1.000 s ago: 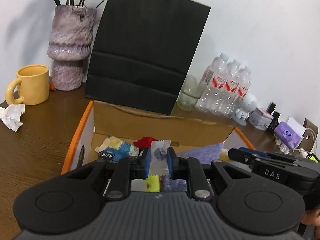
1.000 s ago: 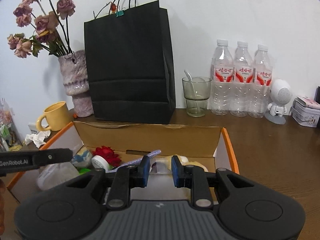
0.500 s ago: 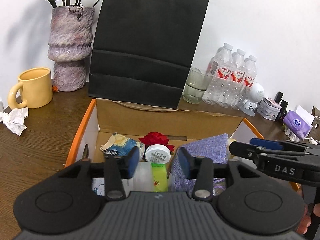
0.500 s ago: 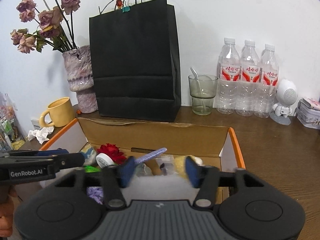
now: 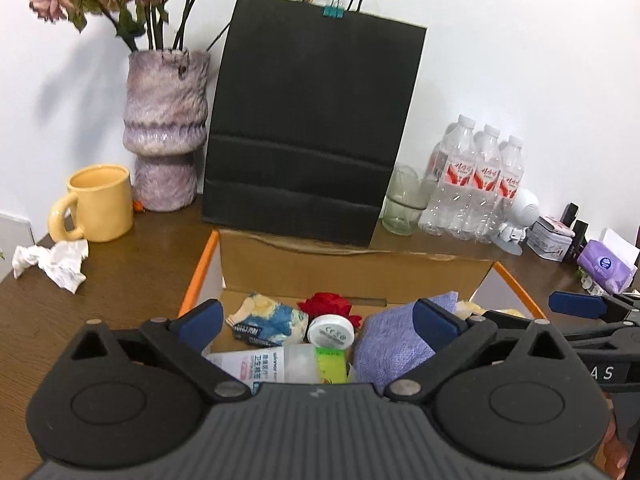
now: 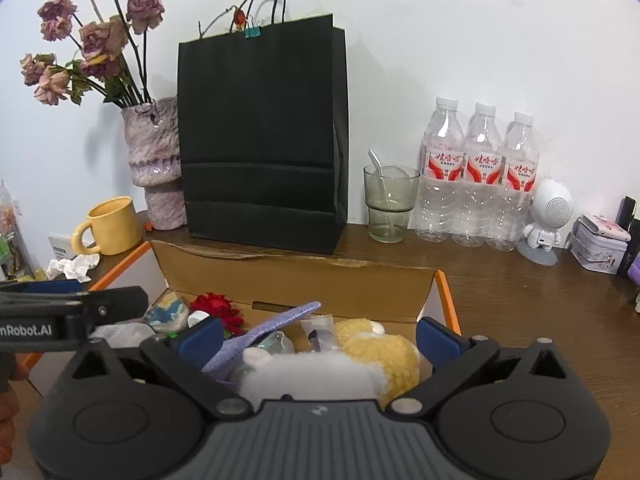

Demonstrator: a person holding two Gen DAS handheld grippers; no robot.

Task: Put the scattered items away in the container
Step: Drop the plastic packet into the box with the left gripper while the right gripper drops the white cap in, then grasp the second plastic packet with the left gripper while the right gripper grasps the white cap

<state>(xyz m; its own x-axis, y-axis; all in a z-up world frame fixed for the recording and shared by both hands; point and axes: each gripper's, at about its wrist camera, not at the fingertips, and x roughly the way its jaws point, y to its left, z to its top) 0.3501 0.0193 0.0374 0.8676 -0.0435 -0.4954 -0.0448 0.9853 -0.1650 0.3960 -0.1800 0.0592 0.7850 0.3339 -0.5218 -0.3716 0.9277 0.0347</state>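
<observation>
Brown wooden tabletop (image 6: 520, 292) bearing an open cardboard box (image 5: 360, 268) in front of a black paper bag (image 6: 260, 140). Left gripper (image 5: 318, 320) and right gripper (image 6: 320, 334) hover over the box, jaws just opened wide, nothing between them. Purple cloth (image 5: 394, 340), red flower (image 5: 330, 304) and yellow plush (image 6: 384, 350) lie inside.

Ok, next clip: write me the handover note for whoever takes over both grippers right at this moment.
Left gripper: open, jaws just spread, nothing between them, over the box.
Right gripper: open, jaws just spread, nothing gripped, over the box.
Cardboard box: holds the red flower, white round tin, purple cloth, yellow plush and small packets.
Done: these items are in the box.
Left: crumpled tissue lies on the table beside the yellow mug; probably next.
</observation>
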